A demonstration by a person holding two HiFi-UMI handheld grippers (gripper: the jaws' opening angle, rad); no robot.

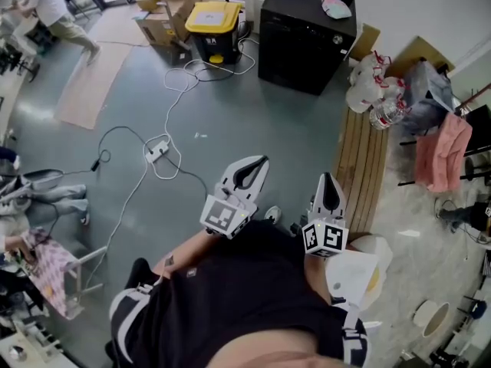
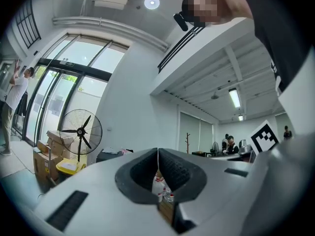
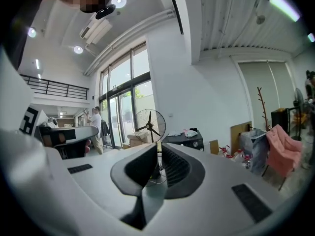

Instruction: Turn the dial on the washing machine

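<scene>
The left gripper (image 1: 259, 162) and right gripper (image 1: 328, 177) are carried level at the person's waist, jaws closed together and empty, I think because the black washing machine (image 1: 303, 41) stands well apart across the floor.

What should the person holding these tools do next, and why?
Probably step toward the black washing machine and aim the right tool at its dial. That tool is shut and empty, and the machine stands well across the floor, out of reach.
</scene>
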